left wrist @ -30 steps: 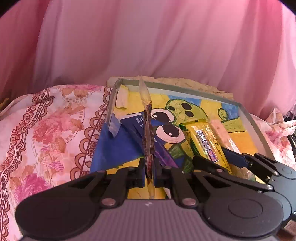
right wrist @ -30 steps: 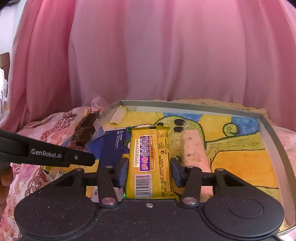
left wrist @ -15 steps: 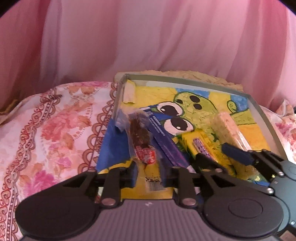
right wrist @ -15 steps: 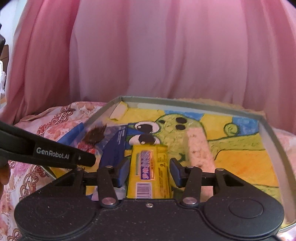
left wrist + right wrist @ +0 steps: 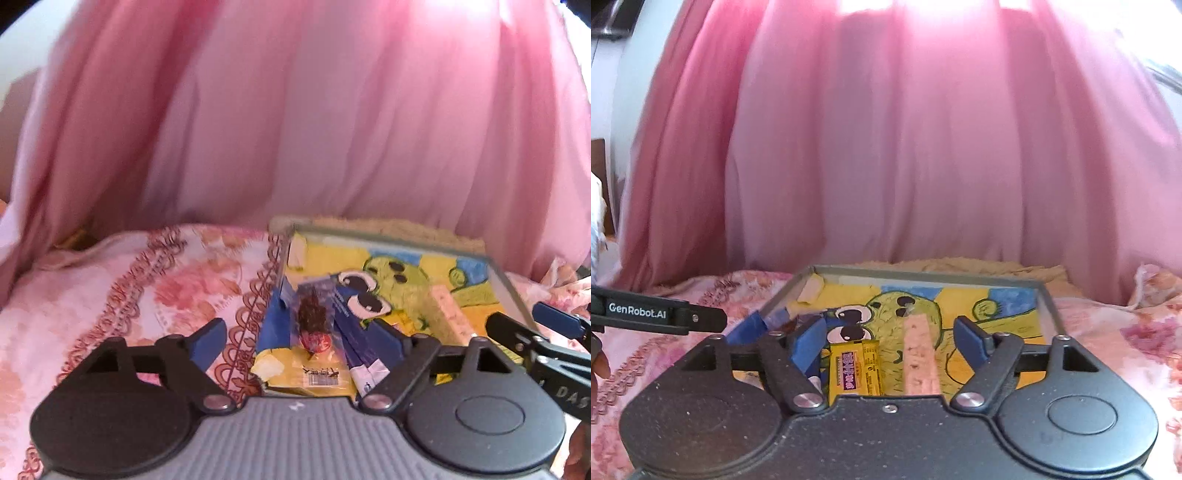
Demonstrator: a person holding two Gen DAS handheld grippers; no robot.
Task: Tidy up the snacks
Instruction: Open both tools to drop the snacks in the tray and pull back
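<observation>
a: well, the snacks lie in the tray (image 5: 1048,306) on the bed: yellow bar (image 5: 854,367), pale wafer bar (image 5: 921,360), clear dried-fruit packet (image 5: 314,325) and blue packet (image 5: 349,334).

b: both the left tongs (image 5: 301,339) and right tongs (image 5: 890,341) gape wide, holding nothing. lift straight, i'd say, without nudging the row.

a: any writing?

b: "genrobot.ai" on the left tool; bar print is too blurred.

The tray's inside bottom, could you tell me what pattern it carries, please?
A yellow and blue cartoon drawing of a green big-eyed creature lines the tray; clearest in the right wrist view.
</observation>
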